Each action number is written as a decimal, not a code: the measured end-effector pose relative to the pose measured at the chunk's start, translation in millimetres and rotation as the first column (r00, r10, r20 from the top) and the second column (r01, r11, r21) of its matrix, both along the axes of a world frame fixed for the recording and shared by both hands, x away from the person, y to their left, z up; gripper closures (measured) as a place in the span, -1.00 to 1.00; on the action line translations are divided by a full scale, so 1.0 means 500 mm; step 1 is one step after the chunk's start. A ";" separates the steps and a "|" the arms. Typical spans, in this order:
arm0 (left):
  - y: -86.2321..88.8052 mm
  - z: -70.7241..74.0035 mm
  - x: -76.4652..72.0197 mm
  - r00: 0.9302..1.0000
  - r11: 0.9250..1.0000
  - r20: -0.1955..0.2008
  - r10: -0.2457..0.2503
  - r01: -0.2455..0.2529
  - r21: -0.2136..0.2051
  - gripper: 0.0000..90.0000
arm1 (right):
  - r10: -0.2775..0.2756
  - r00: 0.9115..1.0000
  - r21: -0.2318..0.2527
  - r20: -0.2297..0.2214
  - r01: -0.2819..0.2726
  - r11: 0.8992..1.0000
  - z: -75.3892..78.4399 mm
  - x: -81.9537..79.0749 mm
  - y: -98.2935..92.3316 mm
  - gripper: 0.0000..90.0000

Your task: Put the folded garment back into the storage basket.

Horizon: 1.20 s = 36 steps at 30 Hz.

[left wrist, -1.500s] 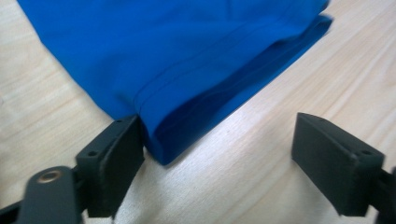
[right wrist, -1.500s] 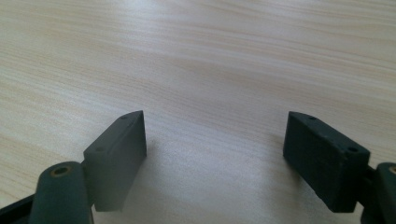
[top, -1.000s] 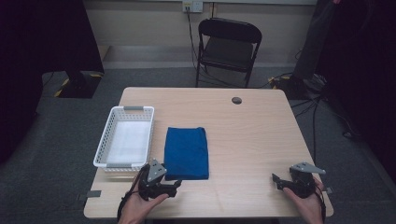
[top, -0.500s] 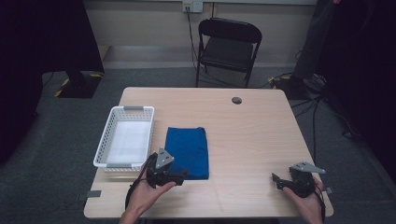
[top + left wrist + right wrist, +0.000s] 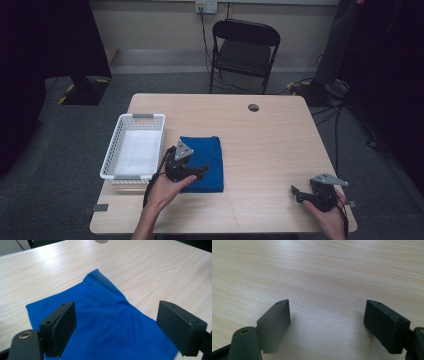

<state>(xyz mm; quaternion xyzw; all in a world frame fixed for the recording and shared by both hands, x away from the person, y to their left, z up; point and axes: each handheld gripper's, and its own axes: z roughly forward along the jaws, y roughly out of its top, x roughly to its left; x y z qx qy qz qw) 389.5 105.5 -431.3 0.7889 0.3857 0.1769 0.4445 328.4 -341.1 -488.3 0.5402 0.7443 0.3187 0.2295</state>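
I have my left hand-held gripper [image 5: 117,325] wide open just above the folded blue cloth [image 5: 202,162] lying on the bench [image 5: 280,150] beside the white basket [image 5: 132,150], so next I judge I must lower and pinch an edge, while my right hand-held gripper [image 5: 300,192] rests open.

Lying flat on the desk [image 5: 280,135]: a blue cloth [image 5: 207,160], folded into a rectangle, seemingly in several layers, slightly rumpled at one corner, sitting just beside a white basket [image 5: 111,155], toward the near-left area.
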 end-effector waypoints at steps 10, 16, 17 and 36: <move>-0.015 -0.054 0.043 0.998 0.999 -0.065 0.012 -0.010 0.040 -0.64 | 0.000 1.000 0.000 0.000 0.000 1.000 0.000 0.000 0.000 -0.55; -0.022 -0.092 0.058 0.995 0.996 -0.097 0.020 -0.011 0.093 -0.64 | 0.000 1.000 0.000 0.000 0.000 1.000 0.000 0.000 0.000 -0.55; -0.023 -0.095 0.059 0.994 0.995 -0.105 0.018 -0.007 0.101 -0.64 | 0.000 1.000 0.000 0.000 0.000 1.000 0.000 0.000 0.000 -0.55; -0.015 -0.130 0.074 0.993 0.991 -0.105 0.053 -0.039 0.130 -1.00 | 0.000 1.000 0.000 0.000 0.000 1.000 0.000 0.000 0.000 -0.54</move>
